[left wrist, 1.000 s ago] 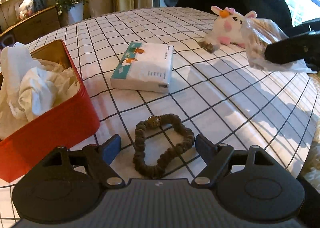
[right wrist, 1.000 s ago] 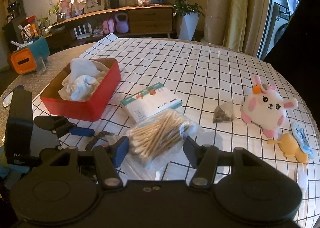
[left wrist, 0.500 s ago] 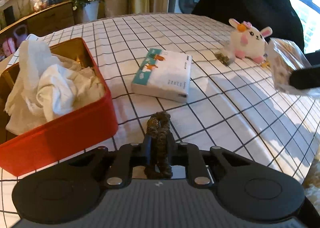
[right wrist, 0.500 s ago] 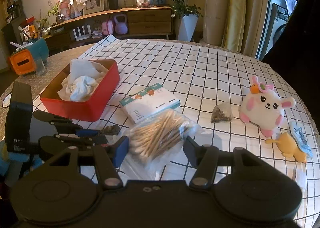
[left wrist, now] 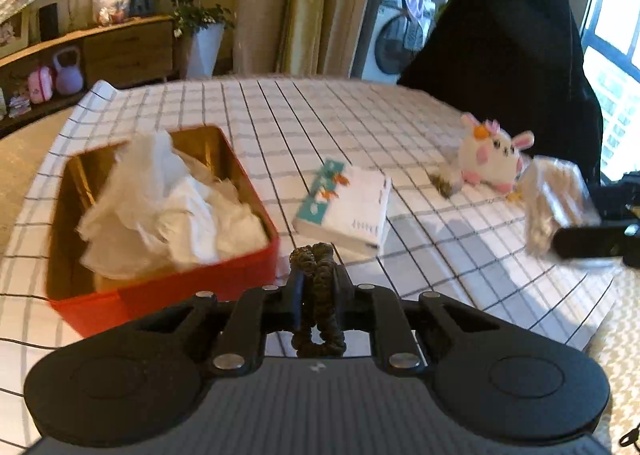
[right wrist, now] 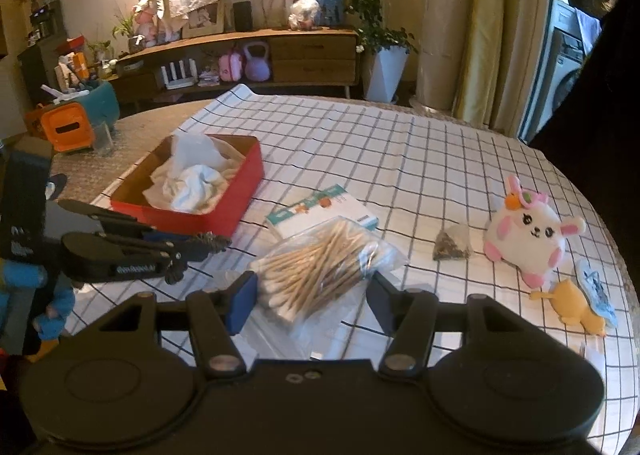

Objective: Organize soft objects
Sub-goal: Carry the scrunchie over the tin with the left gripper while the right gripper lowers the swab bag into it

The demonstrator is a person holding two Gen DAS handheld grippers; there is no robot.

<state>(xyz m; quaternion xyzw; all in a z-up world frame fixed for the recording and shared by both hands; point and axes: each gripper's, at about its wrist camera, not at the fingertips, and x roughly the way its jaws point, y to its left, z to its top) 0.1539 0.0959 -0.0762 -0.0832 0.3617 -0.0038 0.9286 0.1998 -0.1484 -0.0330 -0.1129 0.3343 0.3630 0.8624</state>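
**Hair tie pinched, swab bag held between wider jaws**

Low in the centre of the left wrist view, the left gripper (left wrist: 318, 287) has its jaws pressed together on a brown hair tie (left wrist: 318, 295), just right of the red box (left wrist: 168, 287) of white cloths (left wrist: 168, 203). In the right wrist view, the right gripper (right wrist: 308, 295) has its jaws spread wider around a bag of cotton swabs (right wrist: 320, 263); whether they press it cannot be told. The tissue pack (left wrist: 348, 207) lies mid-frame, the plush bunny (right wrist: 528, 235) at right.
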